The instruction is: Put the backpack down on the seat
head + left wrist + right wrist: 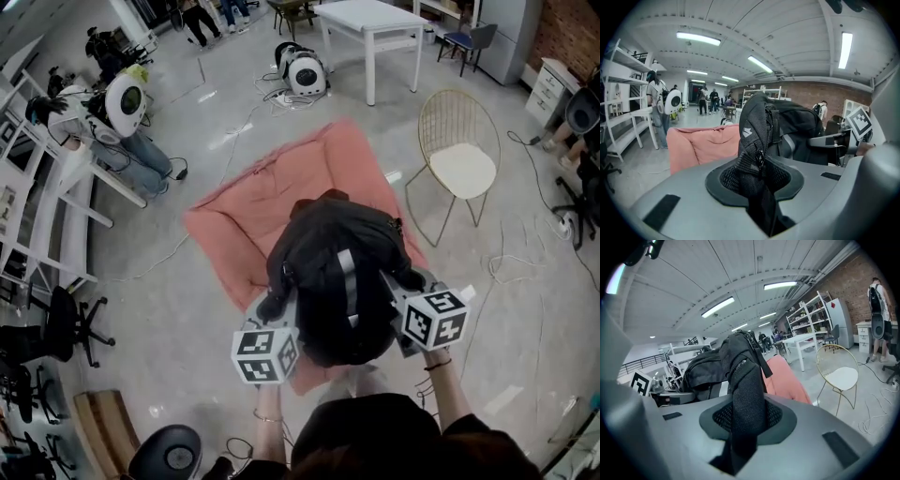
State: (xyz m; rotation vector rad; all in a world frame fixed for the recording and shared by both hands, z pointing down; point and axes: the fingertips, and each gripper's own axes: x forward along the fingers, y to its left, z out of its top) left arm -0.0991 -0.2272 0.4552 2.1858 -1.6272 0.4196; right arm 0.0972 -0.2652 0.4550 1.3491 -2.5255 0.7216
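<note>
A black backpack with a grey stripe hangs in the air between my two grippers, over a pink floor seat cushion. My left gripper is shut on the backpack's left shoulder strap, which runs up out of its jaws. On the other side, my right gripper is shut on the right mesh strap. The backpack's body fills the middle of both gripper views. The pink cushion lies beyond and below it, and shows past the backpack in the right gripper view too.
A gold wire chair with a white pad stands right of the cushion. A white table is at the back, white shelving and a seated person at the left. Cables trail over the floor on the right.
</note>
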